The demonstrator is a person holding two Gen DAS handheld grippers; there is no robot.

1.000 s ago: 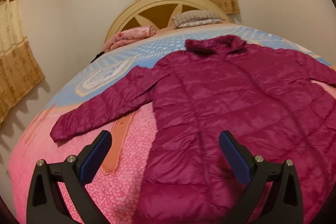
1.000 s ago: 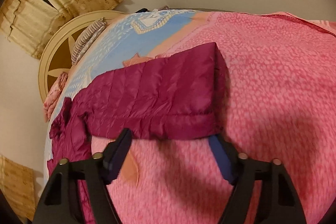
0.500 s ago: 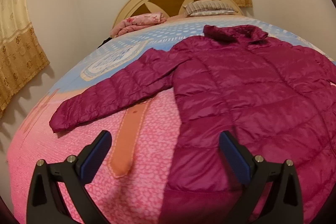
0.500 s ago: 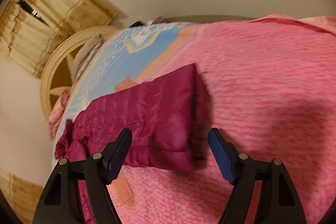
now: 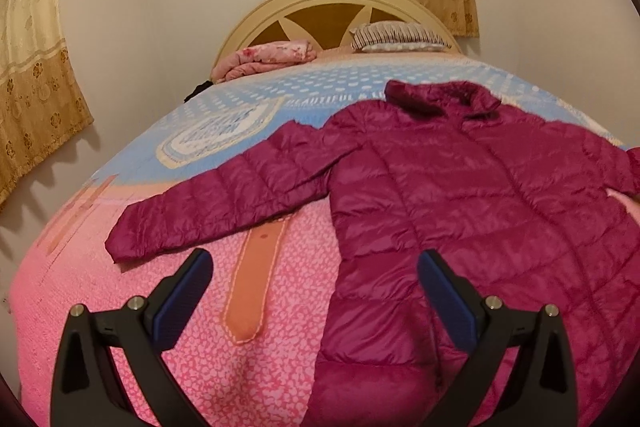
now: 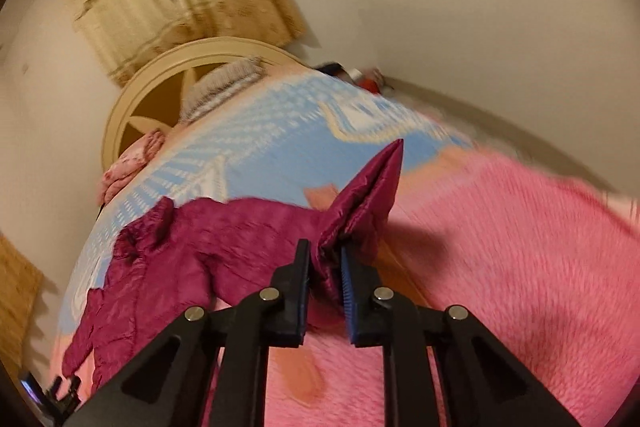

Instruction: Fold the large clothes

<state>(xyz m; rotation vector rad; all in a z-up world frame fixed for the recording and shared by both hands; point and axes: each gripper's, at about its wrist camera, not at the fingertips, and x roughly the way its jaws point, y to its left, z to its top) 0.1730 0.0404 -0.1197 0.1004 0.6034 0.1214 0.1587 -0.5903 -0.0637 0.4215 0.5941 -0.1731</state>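
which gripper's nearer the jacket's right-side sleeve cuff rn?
Right. The right gripper is closing with that sleeve cuff pinched between its pads, lifted off the bedspread. The left gripper is open over the jacket hem, touching nothing.

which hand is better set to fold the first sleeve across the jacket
Right. The right gripper is closing on the sleeve cuff, fabric bunched between its pads and raised off the bed. The left gripper is open, holding nothing, short of the other sleeve.
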